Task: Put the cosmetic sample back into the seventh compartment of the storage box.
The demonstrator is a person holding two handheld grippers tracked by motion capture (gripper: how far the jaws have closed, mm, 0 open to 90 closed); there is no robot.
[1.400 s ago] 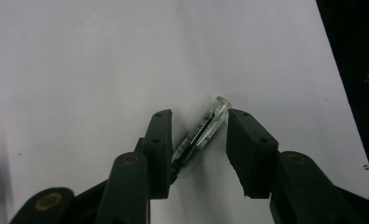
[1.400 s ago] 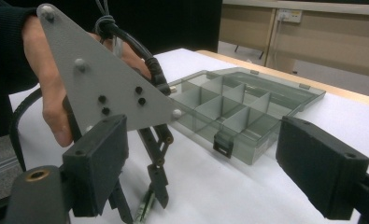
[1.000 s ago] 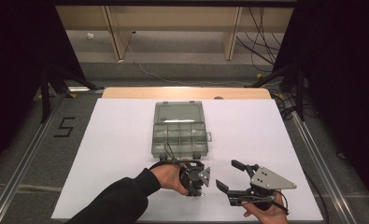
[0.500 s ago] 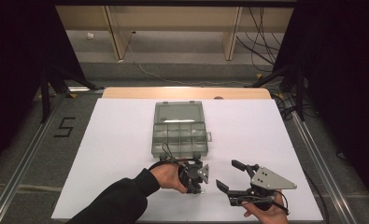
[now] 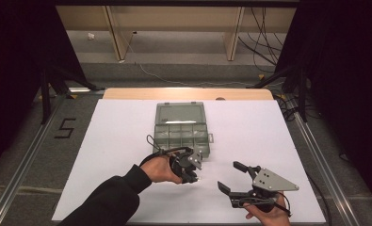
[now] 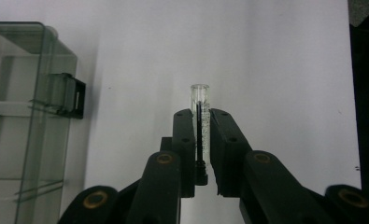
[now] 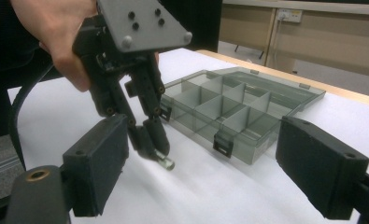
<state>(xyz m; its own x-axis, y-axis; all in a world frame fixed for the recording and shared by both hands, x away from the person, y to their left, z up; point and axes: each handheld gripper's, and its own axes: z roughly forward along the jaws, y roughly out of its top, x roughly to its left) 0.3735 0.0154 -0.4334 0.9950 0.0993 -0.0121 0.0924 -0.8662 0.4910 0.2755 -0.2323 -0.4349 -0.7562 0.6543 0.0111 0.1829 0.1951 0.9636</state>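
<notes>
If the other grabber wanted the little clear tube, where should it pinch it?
On the bare tip of the clear tube, poking out past the left gripper, which is shut on its middle. The right gripper, open, would probably come from that tip side, low over the table.

The table [image 5: 117,141] carries a matt white, paper-like cover, with a pale wood edge at its far side. The box [image 7: 229,105] is smoky, see-through plastic, smooth and slightly glossy. The tube [image 6: 201,100] looks like clear glass or plastic, shiny. Each tool [image 6: 202,140] is matt black plastic with brass-coloured pivot pins; the right tool [image 5: 233,176] bears a dull grey metal plate.
</notes>
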